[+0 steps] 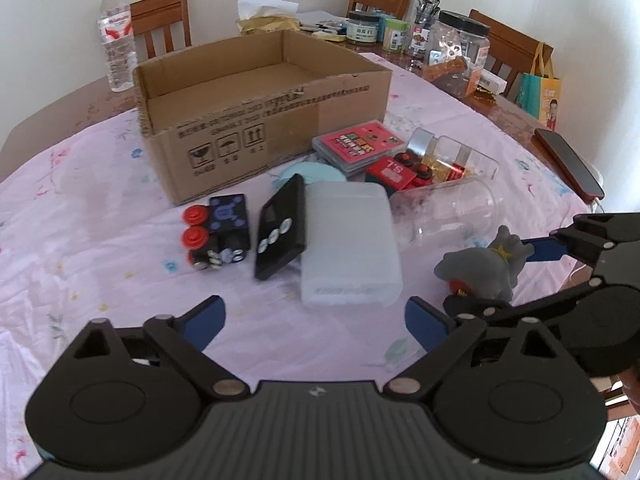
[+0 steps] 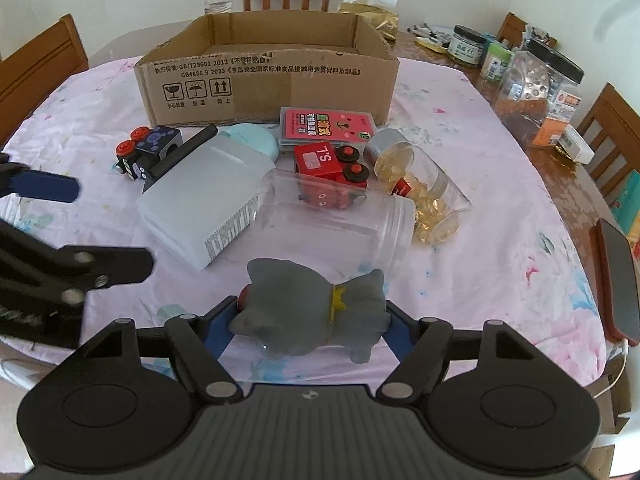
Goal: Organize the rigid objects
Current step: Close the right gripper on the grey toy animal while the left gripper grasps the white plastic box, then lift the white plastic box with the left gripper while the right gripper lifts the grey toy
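Note:
My right gripper (image 2: pixel 308 326) is shut on a grey toy figure (image 2: pixel 312 308) lying on the pink tablecloth, with a blue pad pressed to each side. Beyond it lie a clear empty jar (image 2: pixel 340 220), a red toy train (image 2: pixel 328 160) and a jar of yellow capsules (image 2: pixel 416 180). My left gripper (image 1: pixel 316 320) is open with nothing held; the near end of a white plastic box (image 1: pixel 348 240) sits just ahead of its fingertips. A black remote (image 1: pixel 280 228) leans on that box, beside a black toy train (image 1: pixel 220 232). The open cardboard box (image 1: pixel 260 120) stands behind.
A pink card case (image 1: pixel 356 144) and a teal round lid (image 1: pixel 316 170) lie by the cardboard box. A water bottle (image 1: pixel 116 36) stands far left, several jars (image 1: pixel 460 48) at the back right, and a phone (image 2: pixel 620 280) near the right table edge. Wooden chairs ring the table.

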`<state>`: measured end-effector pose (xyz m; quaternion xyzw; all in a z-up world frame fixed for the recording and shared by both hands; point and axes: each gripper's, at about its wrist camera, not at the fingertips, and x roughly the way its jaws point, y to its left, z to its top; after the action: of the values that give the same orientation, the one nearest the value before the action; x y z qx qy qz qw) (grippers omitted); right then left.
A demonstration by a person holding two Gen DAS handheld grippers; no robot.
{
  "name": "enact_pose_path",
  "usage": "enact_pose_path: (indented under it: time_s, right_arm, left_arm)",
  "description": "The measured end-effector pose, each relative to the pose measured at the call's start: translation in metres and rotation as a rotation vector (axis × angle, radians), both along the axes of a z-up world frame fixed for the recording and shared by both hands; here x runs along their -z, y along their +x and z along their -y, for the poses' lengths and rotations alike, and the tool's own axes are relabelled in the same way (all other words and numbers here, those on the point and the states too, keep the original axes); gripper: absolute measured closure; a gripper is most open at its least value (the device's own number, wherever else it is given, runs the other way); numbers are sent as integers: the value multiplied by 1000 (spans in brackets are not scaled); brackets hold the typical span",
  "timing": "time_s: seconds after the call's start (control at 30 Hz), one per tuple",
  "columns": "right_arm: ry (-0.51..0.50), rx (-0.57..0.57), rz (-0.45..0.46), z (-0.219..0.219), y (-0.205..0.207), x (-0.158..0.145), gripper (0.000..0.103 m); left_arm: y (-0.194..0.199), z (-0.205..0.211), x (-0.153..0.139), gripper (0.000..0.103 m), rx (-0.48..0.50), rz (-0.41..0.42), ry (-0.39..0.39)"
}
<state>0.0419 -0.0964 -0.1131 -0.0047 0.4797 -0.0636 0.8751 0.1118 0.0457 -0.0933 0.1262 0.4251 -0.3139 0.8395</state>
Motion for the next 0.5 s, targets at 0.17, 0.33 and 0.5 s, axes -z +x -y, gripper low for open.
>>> enact_pose_path:
  time_s: [0.17,0.33,0.5]
  right_arm:
    - [21,-16,-14,14,-1,-1,25]
    - [22,-41,-24,21,-3,-1,25]
    - [21,-57,-30,24,-1,-2,25]
  left_arm:
    - [5,16,10,16,-8,-12,-9]
    - [10,28,19,28,-15,-23,-7]
    - [13,33,22,39,-26,-31,-30]
